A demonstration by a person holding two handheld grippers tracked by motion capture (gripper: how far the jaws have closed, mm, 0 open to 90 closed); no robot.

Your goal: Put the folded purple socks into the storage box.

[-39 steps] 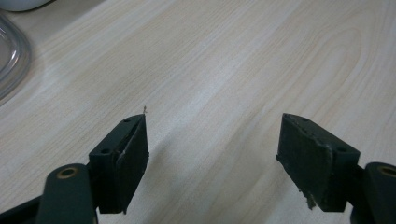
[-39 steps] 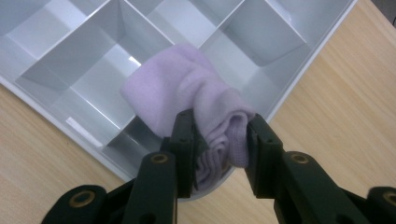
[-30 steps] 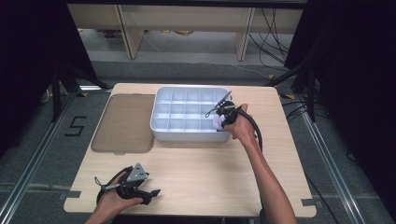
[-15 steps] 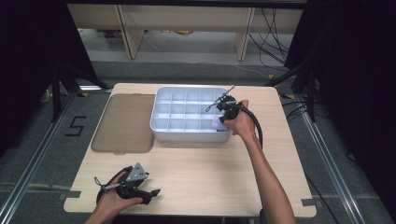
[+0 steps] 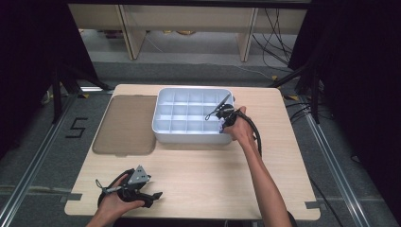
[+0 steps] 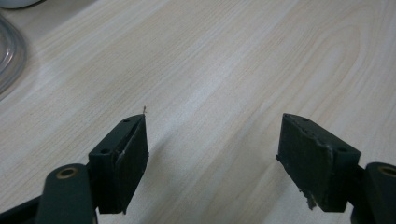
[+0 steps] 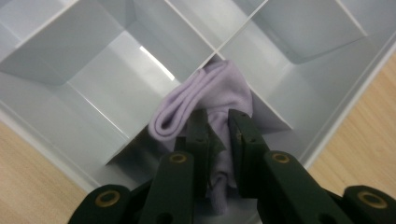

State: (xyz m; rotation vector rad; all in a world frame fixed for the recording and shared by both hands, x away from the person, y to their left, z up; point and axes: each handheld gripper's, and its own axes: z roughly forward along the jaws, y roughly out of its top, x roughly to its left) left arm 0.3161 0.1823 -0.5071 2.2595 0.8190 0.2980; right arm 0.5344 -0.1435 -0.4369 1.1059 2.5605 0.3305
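Over the tray (image 7: 70,56) corner — lilac cloth (image 7: 219,93) pinched

Your right tool (image 7: 218,135): lower end of lilac cloth (image 7: 217,91) hidden between its jaws and behind them, so you cannot see how far cloth reaches down. In high view cloth is only tiny pale spot (image 5: 220,126), shape not readable, your right hand (image 5: 241,130) covers near corner of white divided tray (image 5: 161,124). Tray cut by top and left edge in right tool view. Your left tool (image 6: 212,154): body cut by bottom edge. Clear rounded thing (image 6: 9,60) at left edge cut off, cannot tell what it is.
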